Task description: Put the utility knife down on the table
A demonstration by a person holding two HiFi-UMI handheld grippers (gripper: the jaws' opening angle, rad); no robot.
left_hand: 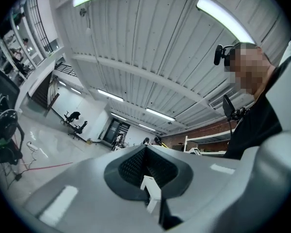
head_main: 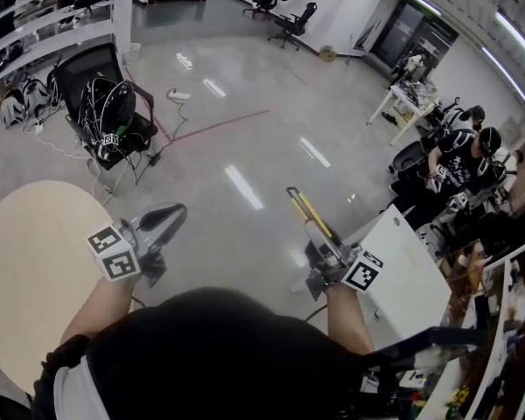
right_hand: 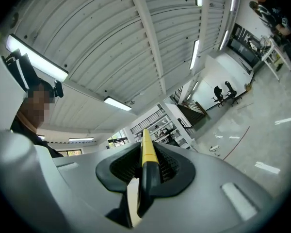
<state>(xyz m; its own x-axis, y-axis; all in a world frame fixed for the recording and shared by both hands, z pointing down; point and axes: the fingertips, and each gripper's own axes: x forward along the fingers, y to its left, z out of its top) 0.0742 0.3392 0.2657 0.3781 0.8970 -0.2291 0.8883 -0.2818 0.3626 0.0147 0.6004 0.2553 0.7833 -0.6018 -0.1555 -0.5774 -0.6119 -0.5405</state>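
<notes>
Right gripper [right_hand: 144,152]: the jaws are clamped on the utility knife [right_hand: 148,157]. The knife stands on edge between the pads, its yellow strip uppermost over a black body, and its far end projects past the jaw tips. In the head view the same knife [head_main: 304,210] juts forward out of the right gripper [head_main: 318,234]. It is held in the air over the glossy grey floor [head_main: 245,138] and touches neither table.

Left gripper [left_hand: 145,152]: the jaws are pressed together with nothing between the pads. Seen from above, the left gripper [head_main: 171,217] is held side by side with the right one and well apart from it.

Surroundings: a round beige table [head_main: 26,269] lies to the lower left, beside the left gripper. The corner of a white table [head_main: 411,265] sits just to the right of the right gripper. Farther out on the left stands a black office chair [head_main: 83,68] loaded with a tangle of cables. At the right edge, people in dark clothing [head_main: 459,156] are gathered at cluttered desks.
</notes>
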